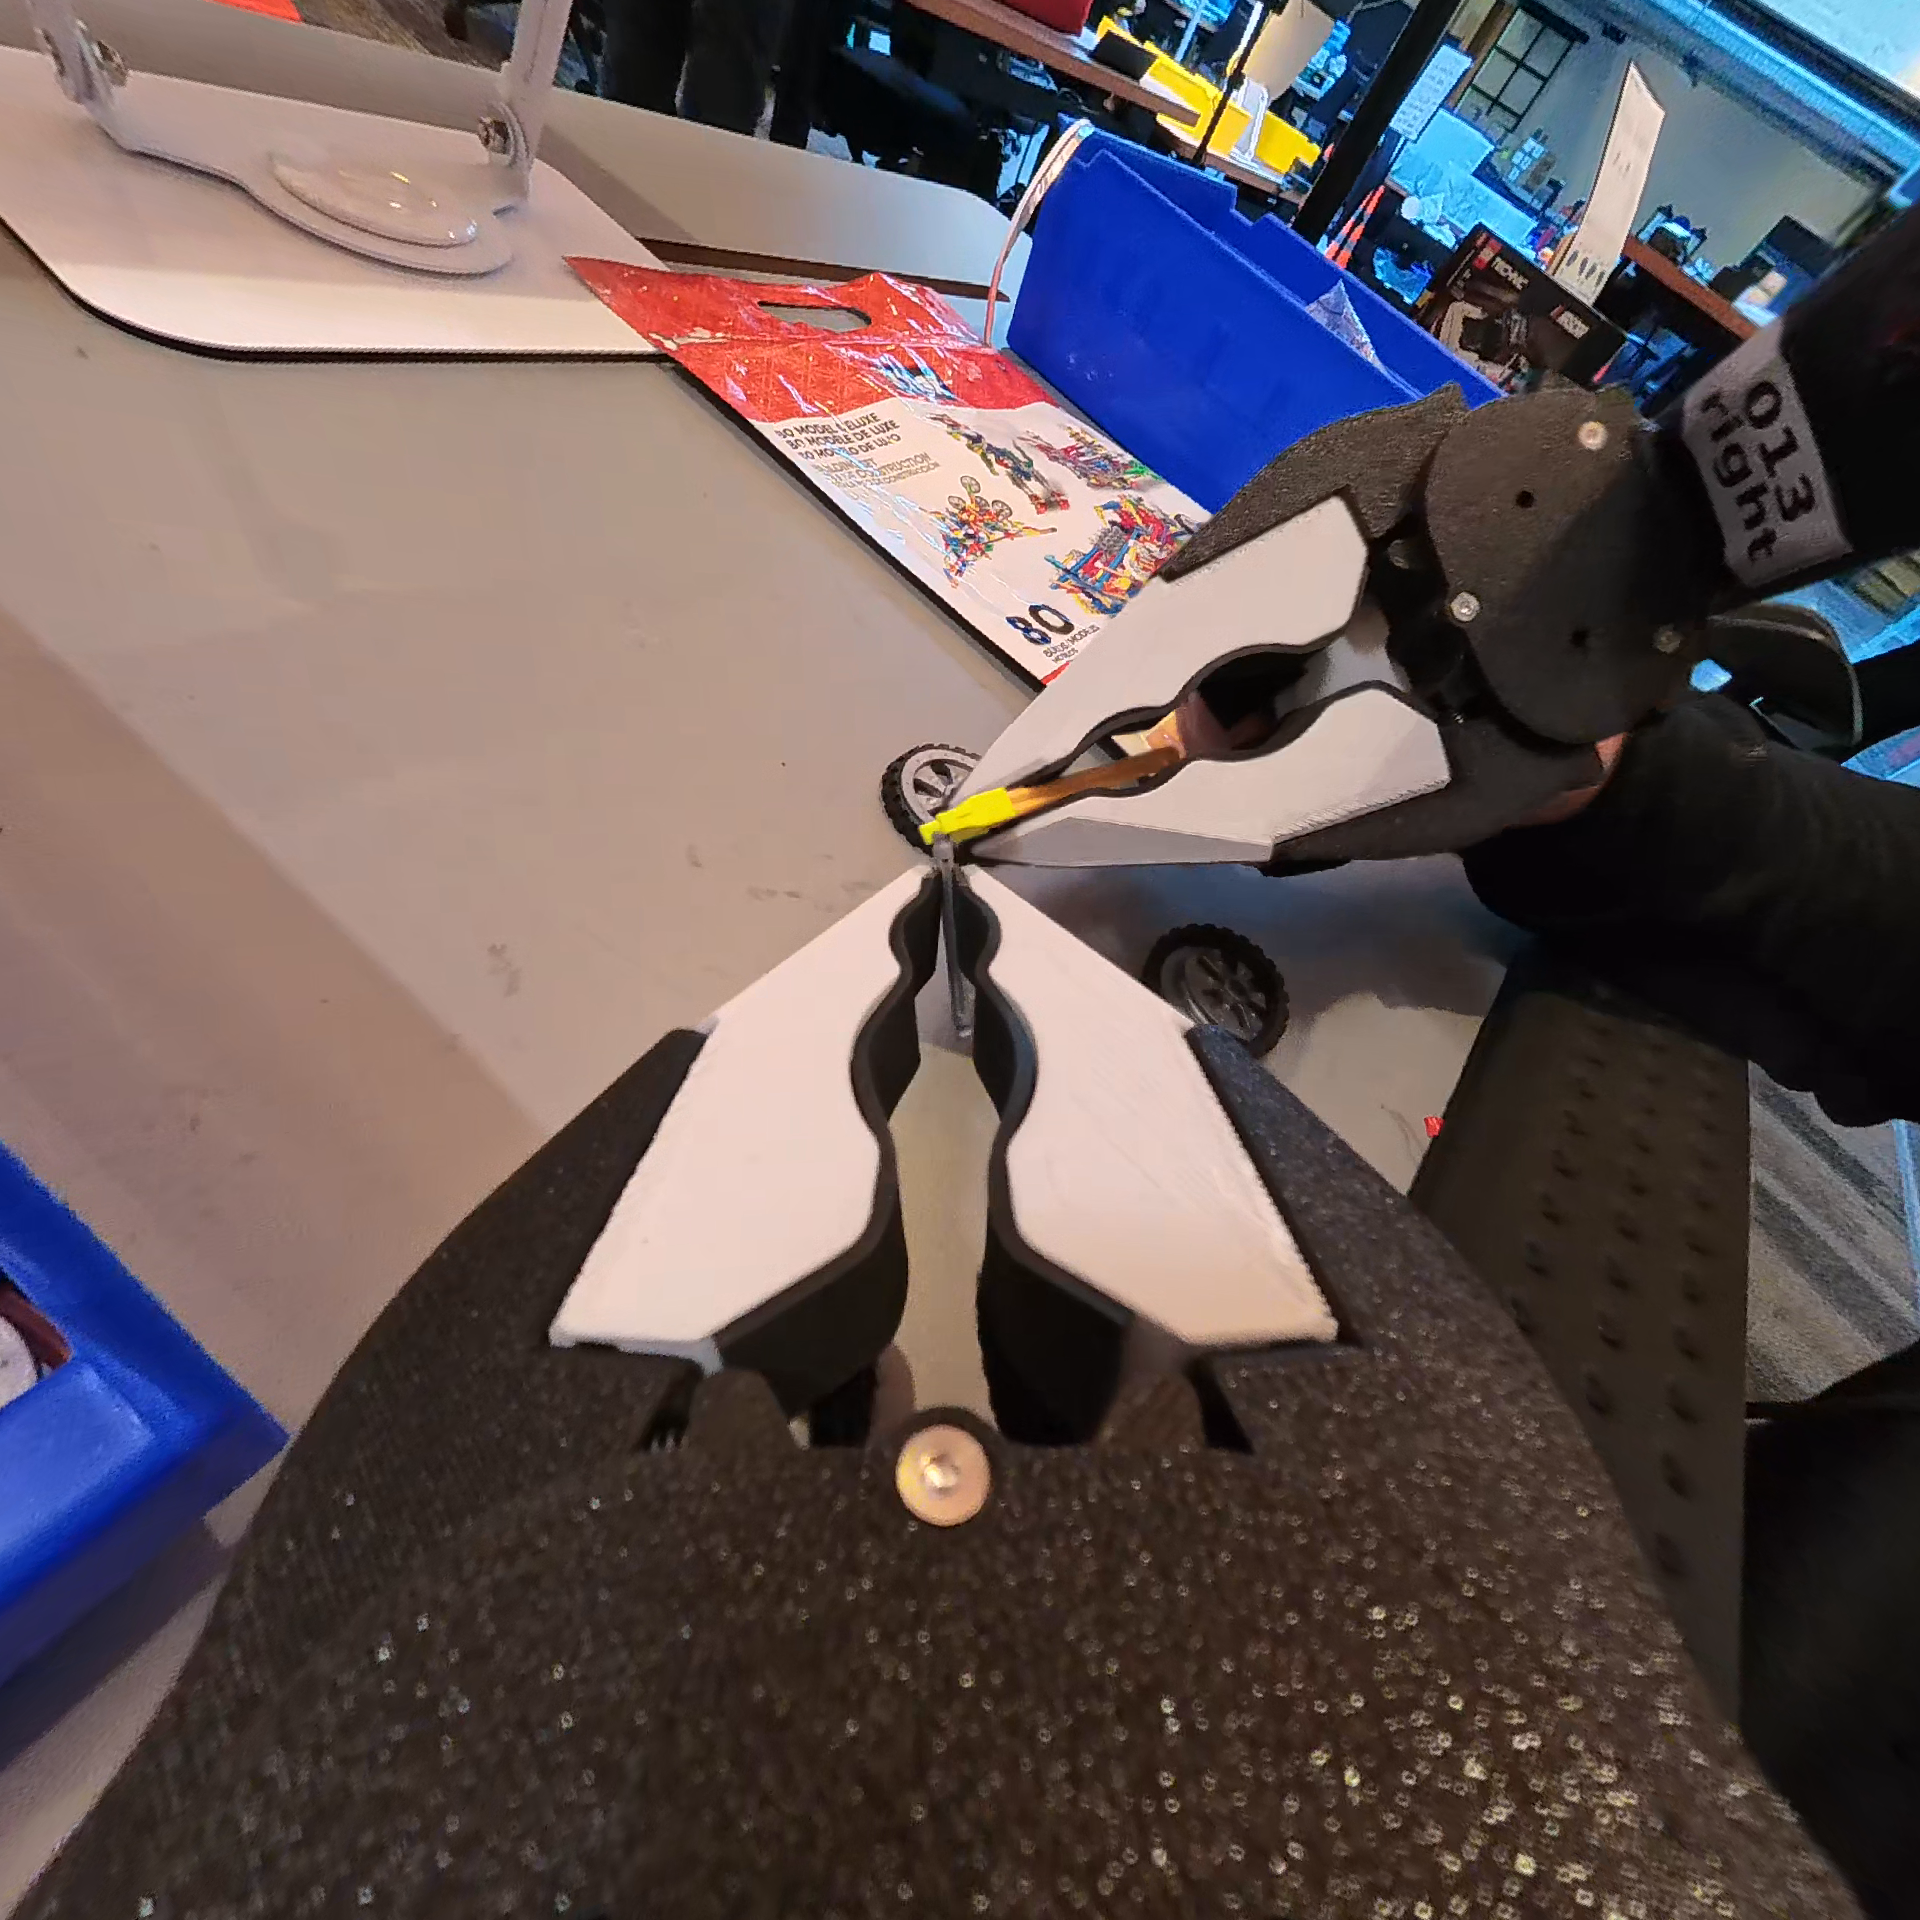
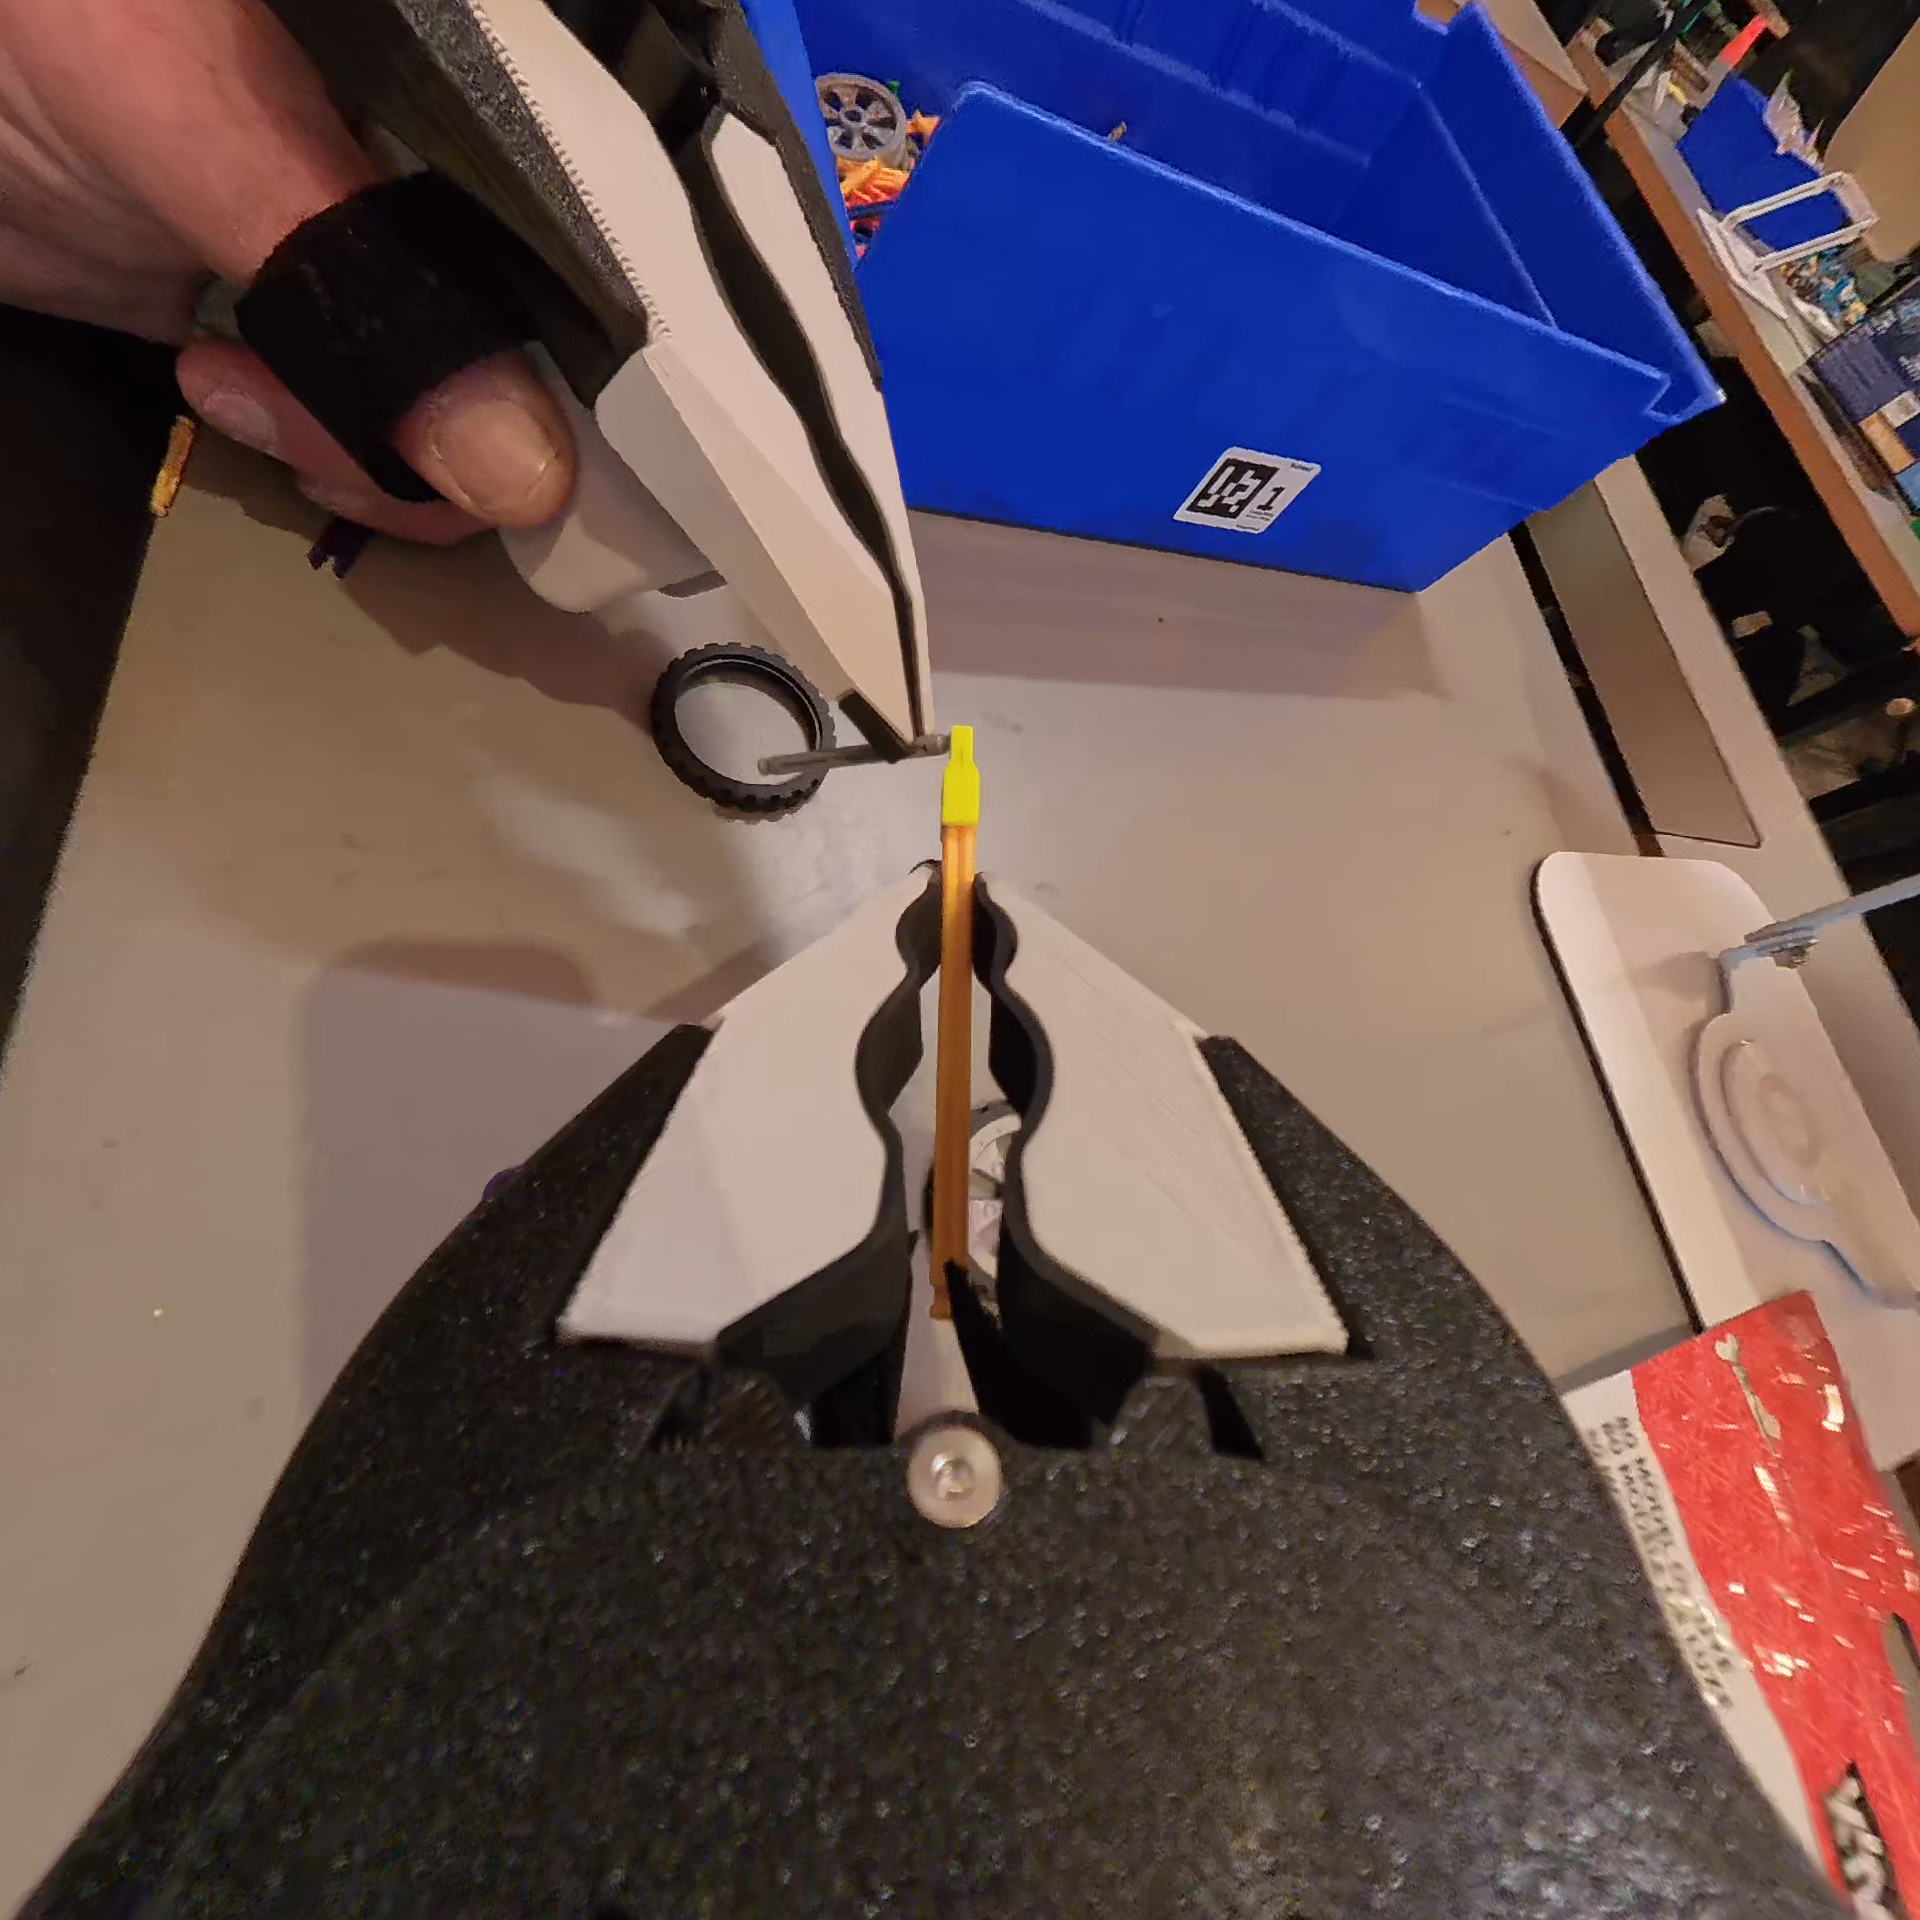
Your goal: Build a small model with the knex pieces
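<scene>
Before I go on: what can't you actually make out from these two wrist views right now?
- Whether the thin grey rod in the left gripper touches the yellow connector on the orange rod held by the right gripper: too small in both views.
- Orange rod's rear end: right wrist view, hidden between the fingers.
- Blue plastic bin contents: right wrist view, mostly hidden by its wall.
- Lower black toy wheel: left wrist view, partly behind the left gripper.

My right gripper (image 2: 951, 883) pinches an orange rod (image 2: 953, 1070), its yellow tip (image 2: 960, 795) pointing to twelve o'clock. At eleven o'clock my left gripper (image 2: 914, 727) clamps a grey pin (image 2: 831, 756) over a black tyre (image 2: 743, 738).
</scene>
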`<state>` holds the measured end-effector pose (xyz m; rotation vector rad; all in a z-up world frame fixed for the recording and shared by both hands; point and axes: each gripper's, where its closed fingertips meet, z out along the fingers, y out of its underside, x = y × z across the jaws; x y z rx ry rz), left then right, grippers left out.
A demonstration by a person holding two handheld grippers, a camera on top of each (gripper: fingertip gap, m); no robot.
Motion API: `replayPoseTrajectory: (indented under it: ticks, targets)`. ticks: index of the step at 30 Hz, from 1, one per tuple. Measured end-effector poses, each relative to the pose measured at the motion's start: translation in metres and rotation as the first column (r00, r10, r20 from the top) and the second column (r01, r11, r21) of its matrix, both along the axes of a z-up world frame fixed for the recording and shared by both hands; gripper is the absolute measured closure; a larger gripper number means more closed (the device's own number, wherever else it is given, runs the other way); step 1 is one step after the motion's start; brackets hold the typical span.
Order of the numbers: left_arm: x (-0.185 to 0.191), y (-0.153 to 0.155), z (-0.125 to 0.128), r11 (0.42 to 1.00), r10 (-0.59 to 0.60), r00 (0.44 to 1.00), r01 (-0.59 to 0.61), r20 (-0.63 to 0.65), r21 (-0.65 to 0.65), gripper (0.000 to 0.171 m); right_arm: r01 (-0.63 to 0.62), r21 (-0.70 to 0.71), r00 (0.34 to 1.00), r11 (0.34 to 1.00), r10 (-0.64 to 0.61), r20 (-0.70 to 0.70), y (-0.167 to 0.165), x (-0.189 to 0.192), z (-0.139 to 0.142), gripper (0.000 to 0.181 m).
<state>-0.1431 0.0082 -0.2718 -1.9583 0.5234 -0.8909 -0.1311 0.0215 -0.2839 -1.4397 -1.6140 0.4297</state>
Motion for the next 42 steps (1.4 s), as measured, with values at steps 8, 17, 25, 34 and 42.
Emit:
replayPoseTrajectory:
  ticks: [8, 17, 25, 34, 42]
  targets:
    - [0.003, 0.006, 0.004, 0.999, -0.001, 1.0, 0.001, 0.006, 0.041, 0.171, 0.024, 0.255, 0.997, 0.967, -0.041, 0.06, 0.01, 0.004, 0.007, 0.178]
    - [0.012, 0.007, 0.001, 0.995, -0.023, 0.997, 0.03, -0.071, 0.098, 0.171, -0.003, 0.495, 0.989, 0.869, -0.071, 0.13, 0.013, 0.004, 0.011, 0.178]
    - [0.015, 0.003, -0.005, 0.993, -0.035, 0.99, 0.05, -0.137, 0.11, 0.171, -0.036, 0.42, 0.989, 0.907, -0.029, 0.148, 0.008, 0.007, 0.002, 0.178]
    - [0.011, 0.012, 0.004, 0.947, 0.084, 0.92, 0.045, -0.382, 0.317, 0.131, -0.077, 0.125, 0.994, 0.989, 0.066, 0.089, 0.006, 0.026, 0.0, 0.178]
    - [0.038, 0.004, -0.013, 0.912, -0.019, 0.814, 0.252, -0.581, 0.324, 0.165, -0.161, 0.064, 0.985, 0.985, 0.156, 0.074, -0.009, 0.027, 0.001, 0.177]
